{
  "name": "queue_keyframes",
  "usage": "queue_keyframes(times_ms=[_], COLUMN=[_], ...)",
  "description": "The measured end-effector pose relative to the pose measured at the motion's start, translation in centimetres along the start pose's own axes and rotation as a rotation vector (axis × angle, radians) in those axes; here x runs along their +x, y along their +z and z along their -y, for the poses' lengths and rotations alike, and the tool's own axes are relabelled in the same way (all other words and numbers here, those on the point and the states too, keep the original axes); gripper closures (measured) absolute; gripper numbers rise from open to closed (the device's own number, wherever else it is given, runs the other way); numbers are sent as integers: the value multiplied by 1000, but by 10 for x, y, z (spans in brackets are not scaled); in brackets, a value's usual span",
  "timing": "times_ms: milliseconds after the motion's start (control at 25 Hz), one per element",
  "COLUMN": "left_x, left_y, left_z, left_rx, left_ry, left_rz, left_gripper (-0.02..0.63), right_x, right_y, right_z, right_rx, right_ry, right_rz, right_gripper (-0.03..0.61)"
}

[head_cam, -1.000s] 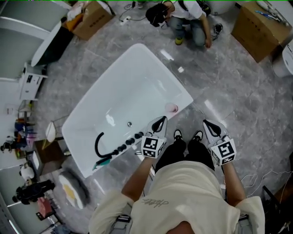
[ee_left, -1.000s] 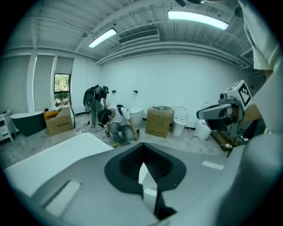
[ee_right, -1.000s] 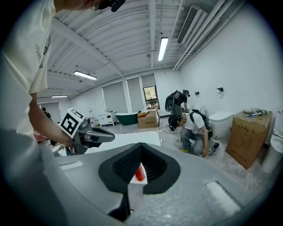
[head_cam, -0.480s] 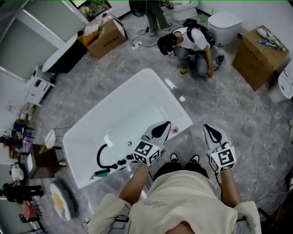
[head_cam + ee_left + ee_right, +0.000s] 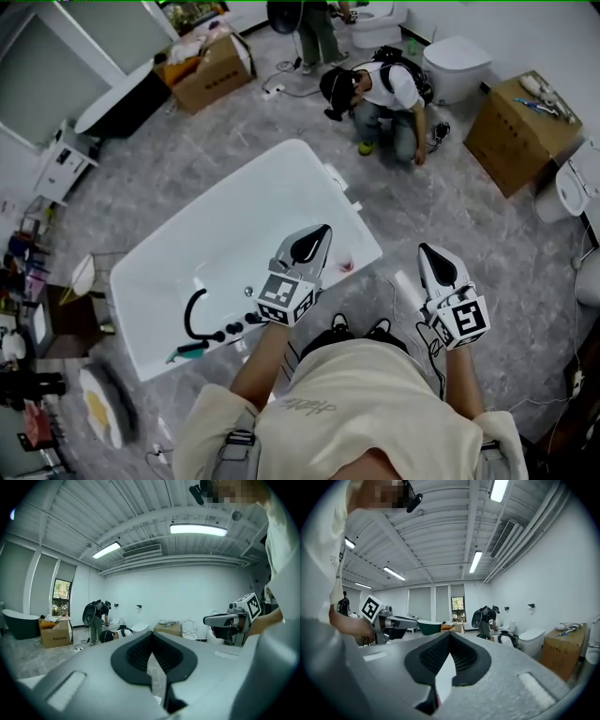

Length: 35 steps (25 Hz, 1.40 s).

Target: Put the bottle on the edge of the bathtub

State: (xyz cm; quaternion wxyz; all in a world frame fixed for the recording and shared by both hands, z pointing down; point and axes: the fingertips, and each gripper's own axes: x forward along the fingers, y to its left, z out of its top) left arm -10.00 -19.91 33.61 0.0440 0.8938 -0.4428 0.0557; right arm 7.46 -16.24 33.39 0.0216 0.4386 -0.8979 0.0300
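Over the near right end of the bathtub I've got the left gripper, nose pointing toward the far right corner. Its own view has the left gripper clenched: pads meet at the top and nothing is between them, only a sliver of floor showing through below.

The right gripper is off the tub entirely, over the grey marble floor to the right of my shoes. The right gripper is likewise clenched on nothing, pads together.

The bottle reads as a small pinkish thing sitting on the tub's near rim close to the right corner, too small for any detail. It's just right of the left gripper's nose and free of both grippers. I can't tell how high the gripper is above it.

Inside the tub on the left, a black hose curls up from the near rim.

Each gripper view catches the other gripper out to the side, marker cube showing.

Background: a crouching person beyond the tub's far end, a white toilet behind them, and a cardboard box to the right with tools on top.
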Motion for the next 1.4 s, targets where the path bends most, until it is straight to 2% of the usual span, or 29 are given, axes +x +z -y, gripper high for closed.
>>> queue_keyframes(times_ms=[120,320,640,920,1400], left_x=[-1,-11,-17,-20,-29], left_y=[5,-1,-12,-8,-35], left_z=[-1,-8,-2,-9,-8], left_rx=[-5,-31,-4,-61,-62], left_ry=[-8,1,4,-7,28], left_rz=[8,7,-11,4,-33], left_gripper=[598,597,597,598,598], right_x=[0,5,17,21,12], right_y=[6,-1,-5,-6,-1], right_z=[-8,-16,-32,-27,-38], right_rx=[16,15,-34,-69,-56], right_ry=[47,42,82,74,58], right_rz=[24,1,-9,-37,-15], right_gripper=[578,578,578,578,578])
